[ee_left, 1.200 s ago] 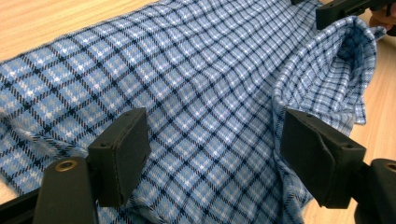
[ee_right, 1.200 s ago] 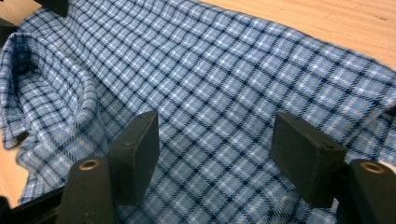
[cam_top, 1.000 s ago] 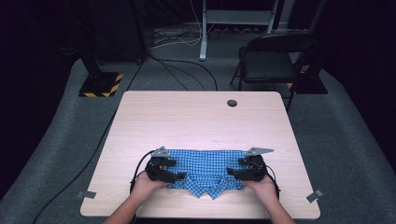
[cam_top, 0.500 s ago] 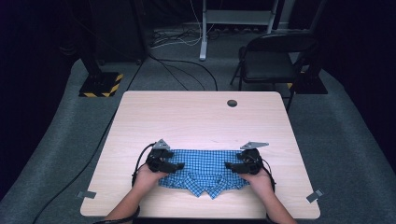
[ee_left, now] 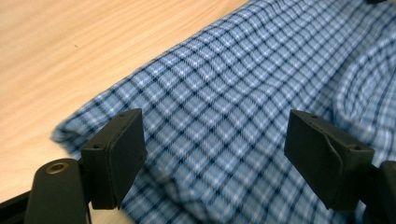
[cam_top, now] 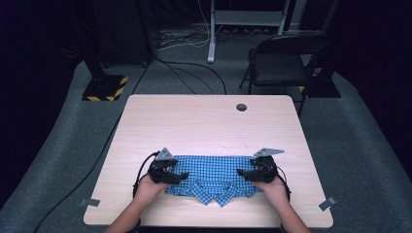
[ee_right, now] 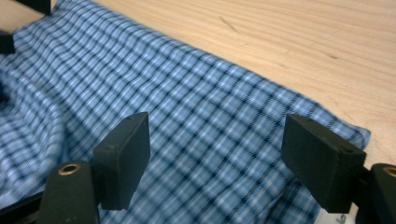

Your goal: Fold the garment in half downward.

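A: Shirt (cam_top: 214, 178), blue checked, collared, is seen folded into a wide band at the near edge of the bench (cam_top: 209, 121), collar pointing toward the person. Confirmed?

B: Confirmed. Collar tip is seen at the near middle, and the far edge is laid fairly straight. In the left gripper view the checked cloth (ee_left: 243, 116) is seen doubled at its end, with bare wood beyond.

A: Tongs state?

B: Left tongs (ee_left: 215, 158) are held apart, with the cloth lying between and under the jaws; nothing is clamped. Right tongs (ee_right: 217, 158) likewise are spread wide over the shirt's other end (ee_right: 201, 116), with nothing pinched. In the high view the left gripper (cam_top: 167, 171) is placed on the shirt's left end and the right gripper (cam_top: 257, 171) on its right end.

A: Progress?

B: Folding is judged partly done: sleeves and sides appear tucked in and the length is already doubled, since only a band is seen. Whether the cloth is being touched by the jaws cannot be told.

A: What's left?

B: Probably the two ends are to be gripped and brought inward or over, so that a compact packet is made. Some rumpling near the collar is noted; smoothing may be needed.

A: Anything else?

B: A grommet hole (cam_top: 241, 107) is seen at the bench's far side and a chair (cam_top: 282, 63) behind it.
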The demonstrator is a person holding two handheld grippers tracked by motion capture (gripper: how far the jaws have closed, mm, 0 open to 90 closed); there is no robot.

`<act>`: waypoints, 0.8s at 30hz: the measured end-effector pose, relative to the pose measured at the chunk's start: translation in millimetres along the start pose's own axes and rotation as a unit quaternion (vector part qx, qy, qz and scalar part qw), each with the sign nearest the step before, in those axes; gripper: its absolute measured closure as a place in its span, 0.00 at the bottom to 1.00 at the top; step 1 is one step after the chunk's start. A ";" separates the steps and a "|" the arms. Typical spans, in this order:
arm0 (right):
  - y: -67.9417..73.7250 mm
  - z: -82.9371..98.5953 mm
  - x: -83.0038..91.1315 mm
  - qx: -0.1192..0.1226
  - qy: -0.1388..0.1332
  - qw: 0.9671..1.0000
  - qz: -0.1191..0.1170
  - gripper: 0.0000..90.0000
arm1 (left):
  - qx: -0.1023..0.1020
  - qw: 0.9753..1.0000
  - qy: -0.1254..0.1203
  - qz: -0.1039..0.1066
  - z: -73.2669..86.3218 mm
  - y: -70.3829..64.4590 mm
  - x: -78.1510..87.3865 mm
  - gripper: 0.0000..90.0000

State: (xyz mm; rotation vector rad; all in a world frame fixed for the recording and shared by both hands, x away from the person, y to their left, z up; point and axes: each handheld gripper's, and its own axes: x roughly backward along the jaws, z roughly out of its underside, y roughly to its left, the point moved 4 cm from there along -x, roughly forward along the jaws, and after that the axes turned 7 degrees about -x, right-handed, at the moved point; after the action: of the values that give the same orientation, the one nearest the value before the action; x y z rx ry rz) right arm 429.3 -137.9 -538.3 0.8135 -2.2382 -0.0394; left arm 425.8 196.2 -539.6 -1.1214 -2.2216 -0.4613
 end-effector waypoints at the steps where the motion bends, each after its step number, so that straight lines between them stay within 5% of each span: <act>1: 1.8 2.1 1.1 0.012 0.002 1.000 0.003 0.26 | -0.017 1.000 0.006 -0.009 2.1 -1.3 0.4 0.22; 4: 6.2 9.6 4.0 0.058 0.006 0.998 0.018 0.25 | -0.042 0.998 0.032 -0.020 10.2 -3.9 -2.3 0.22; 9: 8.4 18.4 3.1 0.094 0.018 0.995 0.032 0.24 | -0.017 0.999 0.028 -0.009 16.5 -1.6 -5.2 0.21; 14: 7.5 24.4 -1.4 0.103 0.022 0.993 0.043 0.23 | -0.015 1.000 0.011 -0.013 20.0 -1.8 -5.2 0.20; 24: 2.4 26.7 3.9 0.076 0.011 0.996 0.034 0.21 | -0.007 1.000 0.013 -0.016 19.1 -2.8 -4.0 0.20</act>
State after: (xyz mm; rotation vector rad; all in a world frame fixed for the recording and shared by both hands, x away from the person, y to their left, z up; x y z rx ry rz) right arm 408.4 -143.8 -554.5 0.8143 -2.2677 0.1739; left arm 418.6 202.6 -556.8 -1.0827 -2.2206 -0.5035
